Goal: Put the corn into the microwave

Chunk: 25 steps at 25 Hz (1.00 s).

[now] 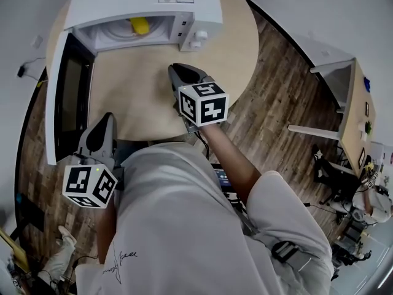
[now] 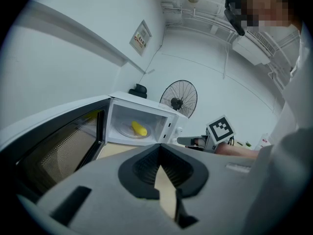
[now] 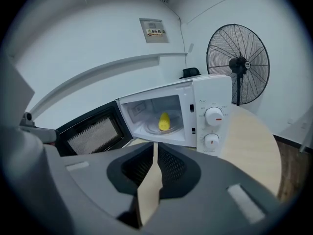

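- The corn [image 1: 140, 25] lies inside the microwave [image 1: 144, 2], on the glass turntable [image 3: 152, 128] near the middle of the cavity. Judged from this, the placing looks done, and only the door [image 1: 61, 97] stands wide open.
- The corn looks like a short yellow cob: probably light, stiff, rounded and apt to roll. If it had to be taken up again, a grip across its middle would suit best, with the fingers on its 2 long sides. Gentle pressure would keep the kernels from being crushed.
- The left gripper [image 1: 108, 120] hovers at the near edge of the tabletop [image 1: 236, 48], just beside the open door. Its fingers meet tip to tip with nothing between them.
- The right gripper [image 1: 178, 68] is over the tabletop in front of the microwave's control panel. Its fingers are drawn together to a thin slit and hold nothing.
- Around the microwave there are 2 dials [image 3: 213, 116] on the panel and a small dark object [image 3: 190, 72] on its top. A standing fan [image 3: 238, 62] is behind it and a sign [image 3: 154, 31] hangs on the wall.
- The door swings out over the left side of the tabletop and would block any reach from the left. From the front the opening looks free.
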{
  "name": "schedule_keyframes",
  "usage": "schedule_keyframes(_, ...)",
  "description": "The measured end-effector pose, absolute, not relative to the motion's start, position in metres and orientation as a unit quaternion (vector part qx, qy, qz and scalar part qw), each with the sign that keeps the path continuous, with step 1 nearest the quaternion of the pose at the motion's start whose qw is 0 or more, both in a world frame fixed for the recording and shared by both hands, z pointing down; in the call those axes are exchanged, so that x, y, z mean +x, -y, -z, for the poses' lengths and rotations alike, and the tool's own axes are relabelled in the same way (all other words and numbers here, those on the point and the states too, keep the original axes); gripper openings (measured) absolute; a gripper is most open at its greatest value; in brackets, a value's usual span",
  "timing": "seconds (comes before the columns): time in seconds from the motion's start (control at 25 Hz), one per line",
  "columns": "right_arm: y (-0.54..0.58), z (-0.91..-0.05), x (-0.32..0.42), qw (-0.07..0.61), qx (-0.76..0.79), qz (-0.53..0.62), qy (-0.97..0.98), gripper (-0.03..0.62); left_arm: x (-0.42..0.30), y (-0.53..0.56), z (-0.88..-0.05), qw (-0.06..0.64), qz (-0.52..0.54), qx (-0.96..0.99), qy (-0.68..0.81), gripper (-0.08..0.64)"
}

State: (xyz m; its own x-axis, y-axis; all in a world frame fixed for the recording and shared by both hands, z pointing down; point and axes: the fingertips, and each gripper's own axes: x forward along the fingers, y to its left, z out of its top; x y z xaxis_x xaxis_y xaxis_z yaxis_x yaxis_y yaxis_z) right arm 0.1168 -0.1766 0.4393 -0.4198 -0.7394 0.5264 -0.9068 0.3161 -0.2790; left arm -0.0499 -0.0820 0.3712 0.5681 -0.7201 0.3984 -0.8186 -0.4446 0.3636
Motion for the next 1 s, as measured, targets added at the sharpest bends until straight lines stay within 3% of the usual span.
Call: schedule_keyframes(1.0,0.104,-0.414,0.126,0.135,0.507,-0.291,0.8,0.012,-0.072,0.077,-0.389,0.277,-0.098,0.824,0.485,-0.006)
